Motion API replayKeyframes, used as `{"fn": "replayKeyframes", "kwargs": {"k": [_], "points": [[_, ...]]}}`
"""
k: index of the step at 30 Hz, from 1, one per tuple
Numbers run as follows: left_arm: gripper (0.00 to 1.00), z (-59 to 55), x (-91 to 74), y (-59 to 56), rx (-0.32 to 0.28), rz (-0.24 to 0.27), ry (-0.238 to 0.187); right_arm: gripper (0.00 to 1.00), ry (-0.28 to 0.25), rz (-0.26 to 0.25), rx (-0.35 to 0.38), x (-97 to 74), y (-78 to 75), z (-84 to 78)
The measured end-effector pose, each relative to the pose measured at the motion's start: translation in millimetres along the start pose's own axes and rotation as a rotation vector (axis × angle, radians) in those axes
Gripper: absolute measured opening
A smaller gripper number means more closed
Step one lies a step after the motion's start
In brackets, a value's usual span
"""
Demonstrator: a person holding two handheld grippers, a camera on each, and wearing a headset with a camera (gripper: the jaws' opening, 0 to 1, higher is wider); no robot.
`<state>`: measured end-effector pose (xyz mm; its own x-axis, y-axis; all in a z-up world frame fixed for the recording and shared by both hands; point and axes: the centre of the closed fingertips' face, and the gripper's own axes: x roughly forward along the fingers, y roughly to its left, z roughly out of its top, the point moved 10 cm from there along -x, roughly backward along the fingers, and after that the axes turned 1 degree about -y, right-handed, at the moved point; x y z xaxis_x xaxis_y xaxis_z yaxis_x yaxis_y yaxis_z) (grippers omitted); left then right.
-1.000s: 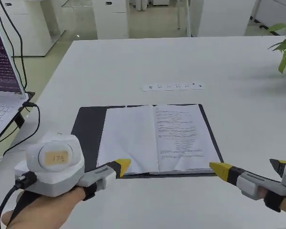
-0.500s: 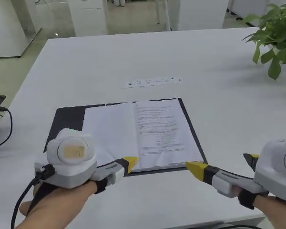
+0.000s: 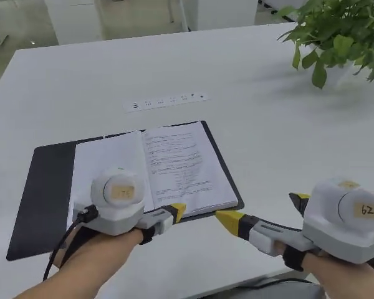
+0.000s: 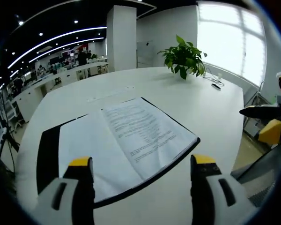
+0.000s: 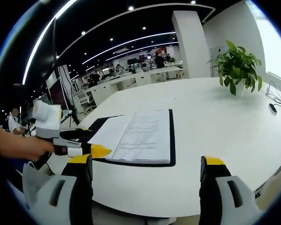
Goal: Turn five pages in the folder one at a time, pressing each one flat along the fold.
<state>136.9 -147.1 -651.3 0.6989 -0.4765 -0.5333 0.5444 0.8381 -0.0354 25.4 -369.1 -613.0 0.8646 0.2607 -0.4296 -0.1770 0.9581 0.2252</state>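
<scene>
At the near table edge, left gripper [image 4: 141,160]: jaws spread wide, nothing between them; yellow tip sits at the near edge of the folder, contact cannot be confirmed.
Beside it, right gripper [image 5: 145,160]: jaws spread wide, empty; held over the flat white table [image 3: 280,131], just off the folder's near right corner.
Black folder with white paper pages [image 3: 47,187]: lies open and flat on the table, ahead of both grippers.
Blank left page [image 3: 109,168]: lies flat.
Printed right page [image 3: 181,165]: lies flat, text visible.
Narrow white socket strip [image 3: 165,101]: beyond the folder, apart from it.
Green leafy potted plant [image 3: 336,31]: far right of the table.
</scene>
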Motion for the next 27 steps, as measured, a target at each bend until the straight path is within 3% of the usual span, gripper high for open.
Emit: {"fn": "replayKeyframes", "kwargs": {"k": [16,21,27], "points": [[0.77,-6.8,73.6,-29.3,0.076,-0.064,0.031,0.95,-0.014,-0.020,0.019,-6.7,1.3,-2.8],[0.75,-9.5,94.0,-35.9,0.073,-0.059,0.023,0.95,-0.034,-0.016,0.020,-9.4,4.6,-2.1],[0.71,-11.2,106.2,-39.2,0.037,-0.041,0.009,0.94,-0.040,-0.019,0.032,-9.9,4.5,-5.3]]}}
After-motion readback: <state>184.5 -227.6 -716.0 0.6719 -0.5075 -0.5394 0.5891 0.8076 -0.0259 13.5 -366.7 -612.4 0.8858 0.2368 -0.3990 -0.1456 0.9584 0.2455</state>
